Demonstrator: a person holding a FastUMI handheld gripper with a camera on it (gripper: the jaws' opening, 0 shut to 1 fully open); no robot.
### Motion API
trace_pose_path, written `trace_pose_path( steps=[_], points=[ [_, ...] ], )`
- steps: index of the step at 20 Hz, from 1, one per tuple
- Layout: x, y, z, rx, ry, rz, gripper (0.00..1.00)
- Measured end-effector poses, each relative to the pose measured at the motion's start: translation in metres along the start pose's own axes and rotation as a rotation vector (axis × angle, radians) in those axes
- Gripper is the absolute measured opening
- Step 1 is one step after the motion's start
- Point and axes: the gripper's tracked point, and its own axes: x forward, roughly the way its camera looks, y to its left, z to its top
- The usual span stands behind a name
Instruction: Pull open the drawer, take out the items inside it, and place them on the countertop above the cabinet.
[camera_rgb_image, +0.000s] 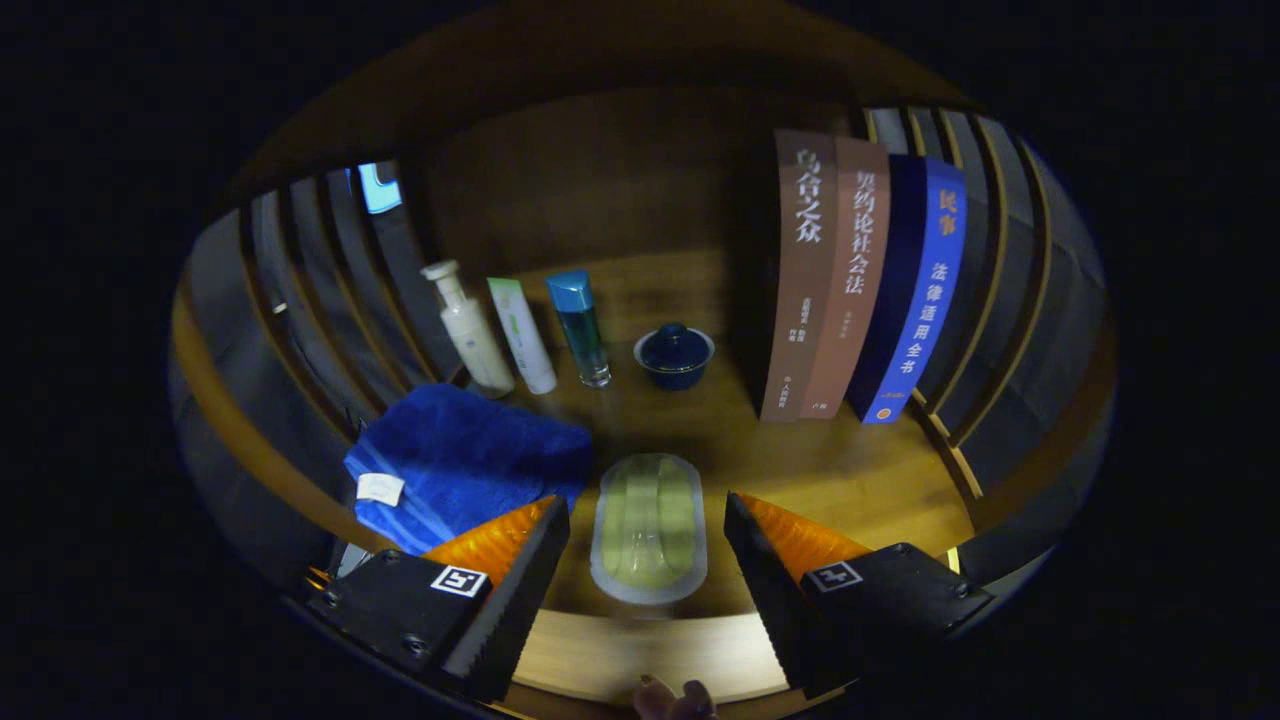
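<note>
Claw (647, 545) fingers spread either side of clear case (649, 528), apart.

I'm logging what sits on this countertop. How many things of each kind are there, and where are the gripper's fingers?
Bottles and tubes: 3
Books: 3
Lidded cup: 1
Blue towel: 1
Soap dish: 1
Total: 9
Gripper: open, fingers either side of the soap dish.

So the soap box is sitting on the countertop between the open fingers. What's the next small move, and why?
Probably back the gripper straight away from the soap box and head down to the drawer again. The fingers stand open on either side of the box without touching it, and it lies flat on the countertop beside the blue towel, so this item looks placed.
</note>
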Motion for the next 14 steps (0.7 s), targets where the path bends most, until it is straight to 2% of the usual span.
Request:
trace_pose_path(
  steps=[4, 8, 11, 14],
  points=[
    [-0.066, 0.019, -0.009, -0.019, -0.135, 0.071, 1.0],
    [-0.146, 0.022, -0.013, -0.034, -0.337, 0.078, 1.0],
    [-0.185, 0.025, -0.048, -0.031, -0.416, 0.091, 0.99],
    [-0.202, 0.025, -0.097, -0.059, -0.459, 0.082, 0.99]
  ],
)
